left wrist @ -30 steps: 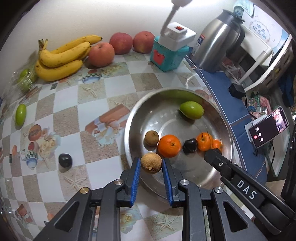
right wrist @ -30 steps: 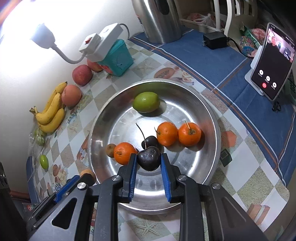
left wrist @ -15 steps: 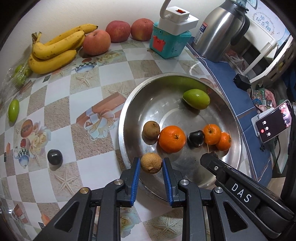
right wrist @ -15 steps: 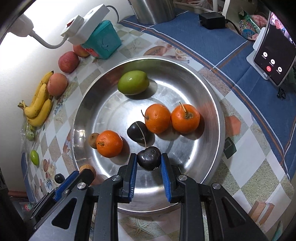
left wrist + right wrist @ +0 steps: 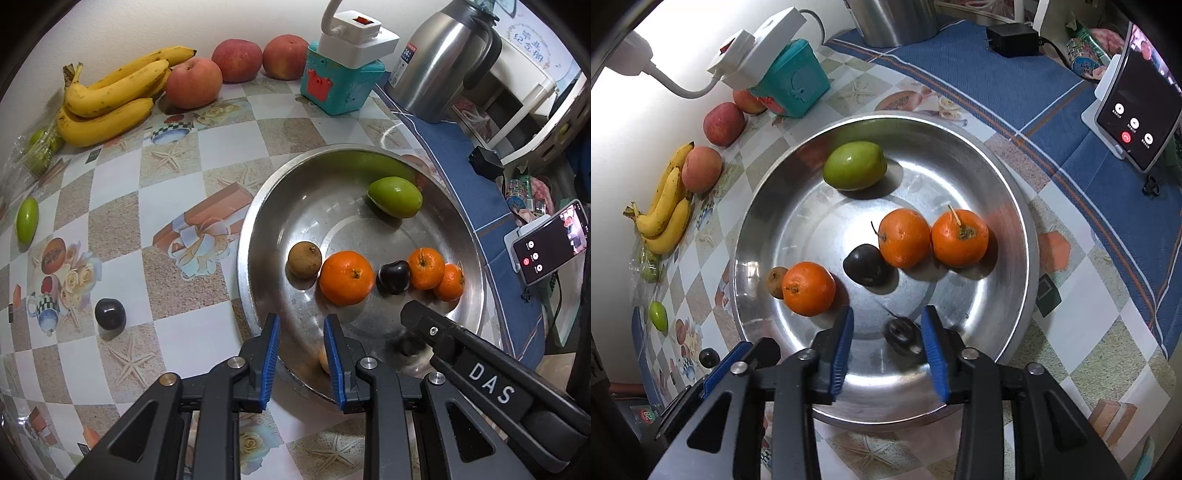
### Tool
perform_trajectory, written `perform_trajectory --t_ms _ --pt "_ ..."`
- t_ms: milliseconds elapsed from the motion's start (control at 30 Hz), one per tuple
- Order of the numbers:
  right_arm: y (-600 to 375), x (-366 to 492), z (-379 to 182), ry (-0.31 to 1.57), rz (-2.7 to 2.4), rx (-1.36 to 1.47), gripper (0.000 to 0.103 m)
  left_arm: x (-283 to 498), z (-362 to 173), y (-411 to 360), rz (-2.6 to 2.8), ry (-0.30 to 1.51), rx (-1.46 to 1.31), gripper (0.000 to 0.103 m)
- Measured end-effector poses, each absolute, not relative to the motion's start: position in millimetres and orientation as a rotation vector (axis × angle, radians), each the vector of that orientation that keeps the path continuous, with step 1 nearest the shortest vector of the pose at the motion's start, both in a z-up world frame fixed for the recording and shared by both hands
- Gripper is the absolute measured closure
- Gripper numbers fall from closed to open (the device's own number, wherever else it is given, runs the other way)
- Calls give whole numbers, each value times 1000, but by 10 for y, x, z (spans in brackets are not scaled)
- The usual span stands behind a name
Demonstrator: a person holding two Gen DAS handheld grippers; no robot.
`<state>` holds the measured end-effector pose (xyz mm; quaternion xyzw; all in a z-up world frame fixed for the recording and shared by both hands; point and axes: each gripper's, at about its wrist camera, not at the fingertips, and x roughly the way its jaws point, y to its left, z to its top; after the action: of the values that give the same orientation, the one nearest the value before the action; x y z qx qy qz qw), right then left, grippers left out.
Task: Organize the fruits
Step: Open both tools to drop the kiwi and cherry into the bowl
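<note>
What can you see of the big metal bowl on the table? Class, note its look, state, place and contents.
The metal bowl is wide, round, shallow and shiny, like steel, with a raised rim and scuffed, reflective floor. It sits upright on the chequered tablecloth, beside a blue cloth. Inside lie a green fruit, three oranges, a small brown fruit, a dark plum and a blurred dark fruit between the open fingers.
</note>
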<state>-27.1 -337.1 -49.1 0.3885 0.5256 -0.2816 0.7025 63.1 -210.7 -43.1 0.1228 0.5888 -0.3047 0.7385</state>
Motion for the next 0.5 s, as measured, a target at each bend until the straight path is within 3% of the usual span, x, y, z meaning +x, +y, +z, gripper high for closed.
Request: perform_trajectory --t_ms 100,300,367,500 --pt "-3385 -276 -463 1160 -630 865 54 659 -402 -2076 -664 1291 254 74" --pt "-3389 -258 -410 1148 -635 847 40 773 -353 -1929 -614 1298 212 52" --pt "-3385 -245 -395 1143 -629 838 38 834 -331 -1853 -594 1304 183 42" --pt "-3376 -226 -374 1138 -618 831 35 956 -296 -1674 -514 1302 148 32"
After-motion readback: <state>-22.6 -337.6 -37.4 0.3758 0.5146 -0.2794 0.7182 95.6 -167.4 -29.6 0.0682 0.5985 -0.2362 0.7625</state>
